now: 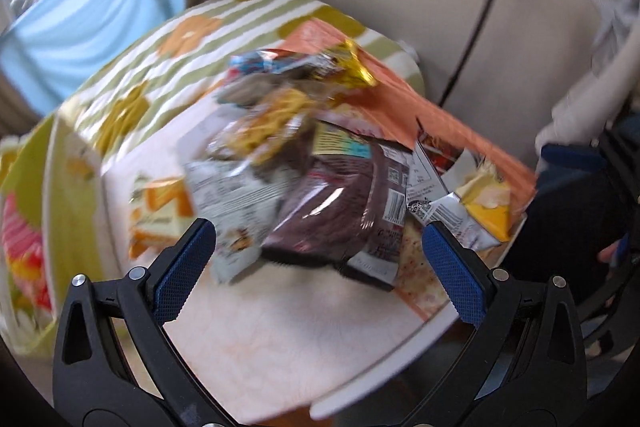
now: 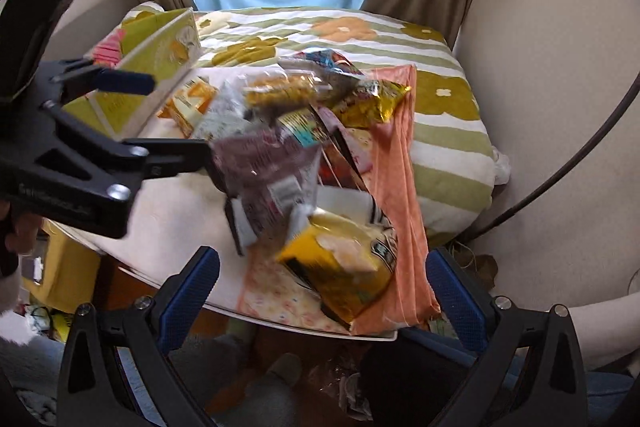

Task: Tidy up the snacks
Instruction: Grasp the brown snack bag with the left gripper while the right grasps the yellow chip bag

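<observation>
A heap of snack packets lies on a white table [image 1: 280, 339]. A dark purple packet [image 1: 332, 207] lies in front, with a yellow packet [image 1: 486, 205] to its right, a gold foil one [image 1: 352, 67] behind and an orange box [image 1: 164, 211] to the left. My left gripper [image 1: 318, 271] is open and empty just short of the purple packet; it also shows in the right wrist view [image 2: 156, 123]. My right gripper [image 2: 324, 299] is open and empty at the table's near edge, in front of the yellow packet [image 2: 340, 259]. The purple packet [image 2: 264, 171] lies beyond it.
A yellow-green box [image 2: 160, 67] stands open at the table's left. An orange cloth [image 2: 400, 187] lies under the heap. A striped flowered blanket [image 2: 440, 99] covers the bed behind. A dark cable [image 2: 560, 171] runs along the wall at right. Clutter lies on the floor below.
</observation>
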Tool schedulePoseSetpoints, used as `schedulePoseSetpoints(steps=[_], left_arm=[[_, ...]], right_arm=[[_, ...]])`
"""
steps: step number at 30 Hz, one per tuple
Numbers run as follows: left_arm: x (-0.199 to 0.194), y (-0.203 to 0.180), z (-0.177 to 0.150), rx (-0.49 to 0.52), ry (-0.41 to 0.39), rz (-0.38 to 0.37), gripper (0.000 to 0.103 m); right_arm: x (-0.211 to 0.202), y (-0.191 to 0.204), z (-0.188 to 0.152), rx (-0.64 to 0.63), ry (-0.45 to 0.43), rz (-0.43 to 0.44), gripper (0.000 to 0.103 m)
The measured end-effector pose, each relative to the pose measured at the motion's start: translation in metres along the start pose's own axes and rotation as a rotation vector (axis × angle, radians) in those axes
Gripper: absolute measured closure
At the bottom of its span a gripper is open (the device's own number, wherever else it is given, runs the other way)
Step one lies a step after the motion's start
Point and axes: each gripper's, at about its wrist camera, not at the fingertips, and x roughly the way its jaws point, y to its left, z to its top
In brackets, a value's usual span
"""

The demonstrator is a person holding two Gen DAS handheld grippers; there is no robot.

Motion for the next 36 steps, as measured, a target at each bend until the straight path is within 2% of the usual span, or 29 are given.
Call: schedulePoseSetpoints(steps=[7, 11, 16, 17, 18, 25, 28, 31, 36], left_arm=[[0.043, -0.028, -0.003, 0.224, 0.014, 0.024, 0.001], [0.057, -0.033, -0.002, 0.267, 0.036, 0.017, 0.001], [0.073, -0.034, 0.003, 0.296, 0.067, 0.014, 0.002], [0.075, -0.034, 0.004, 0.306, 0.063, 0.016, 0.002], [0.075, -0.035, 0.003, 0.319, 0.062, 0.013, 0.006], [0.082, -0.044, 0.003, 0.382, 0.087, 0.021, 0.033], [0.077, -0.043, 0.002, 0.386, 0.087, 0.024, 0.04], [0.071, -0.042, 0.002, 0.381, 0.091, 0.03, 0.045], [0.053, -0.04, -0.001, 0.358, 0.078, 0.031, 0.05]], right_arm=[[0.034, 0.001, -0.019, -0.081, -0.014, -0.065, 0.0], [0.048, 0.003, -0.02, -0.135, -0.032, -0.088, 0.001], [0.056, 0.009, -0.02, -0.215, -0.043, -0.123, 0.01], [0.058, 0.009, -0.02, -0.223, -0.038, -0.12, 0.016], [0.059, 0.009, -0.02, -0.229, -0.033, -0.119, 0.02], [0.059, 0.008, -0.021, -0.23, -0.028, -0.102, 0.021], [0.059, 0.007, -0.021, -0.229, -0.026, -0.094, 0.026], [0.06, 0.006, -0.021, -0.227, -0.015, -0.078, 0.035], [0.053, 0.002, -0.02, -0.209, -0.021, -0.05, 0.044]])
